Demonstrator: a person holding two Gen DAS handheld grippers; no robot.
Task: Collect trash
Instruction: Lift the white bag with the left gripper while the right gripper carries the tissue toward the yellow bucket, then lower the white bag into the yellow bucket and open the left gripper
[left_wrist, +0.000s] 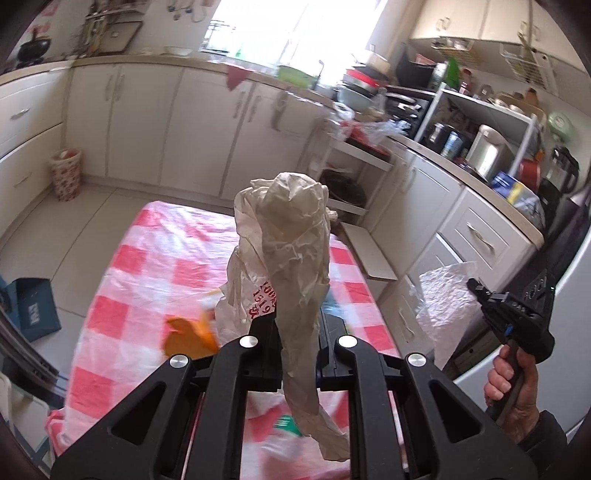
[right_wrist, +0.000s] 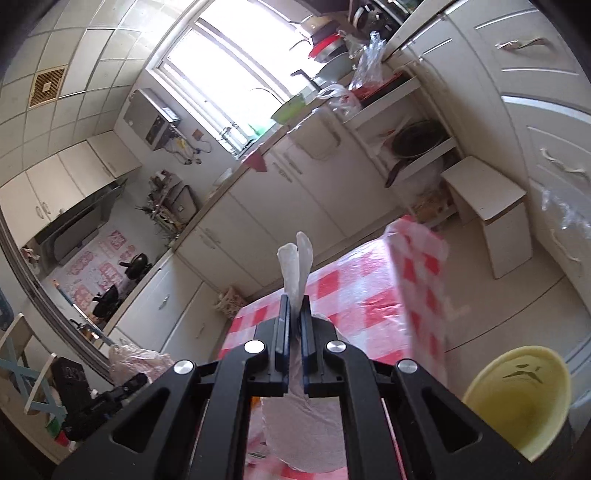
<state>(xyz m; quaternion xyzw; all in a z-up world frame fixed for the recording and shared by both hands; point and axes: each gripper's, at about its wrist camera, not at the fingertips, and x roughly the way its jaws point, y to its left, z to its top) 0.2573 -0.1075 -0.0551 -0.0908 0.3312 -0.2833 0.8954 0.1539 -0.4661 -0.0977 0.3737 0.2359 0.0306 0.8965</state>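
Small kitchen, white cabinets (left_wrist: 207, 122) along the walls, bright window (right_wrist: 236, 70) over the counter. Table under a red-and-white checked plastic cloth (left_wrist: 147, 266) sat mid-floor; orange scrap (left_wrist: 188, 336) lay on it, blurred. Patterned waste basket (left_wrist: 66, 173) stood by the cabinets, well apart from the table. Pale yellow bin (right_wrist: 517, 398) was near the right gripper's side. Left gripper (left_wrist: 297, 332) was clamped on a crumpled beige plastic bag with red print (left_wrist: 288, 236), held up over the table and blocking the view beyond. Right gripper (right_wrist: 294, 325), gripped by a hand (left_wrist: 513, 387), was pinched tight on a white crinkled paper sheet (right_wrist: 295, 258).
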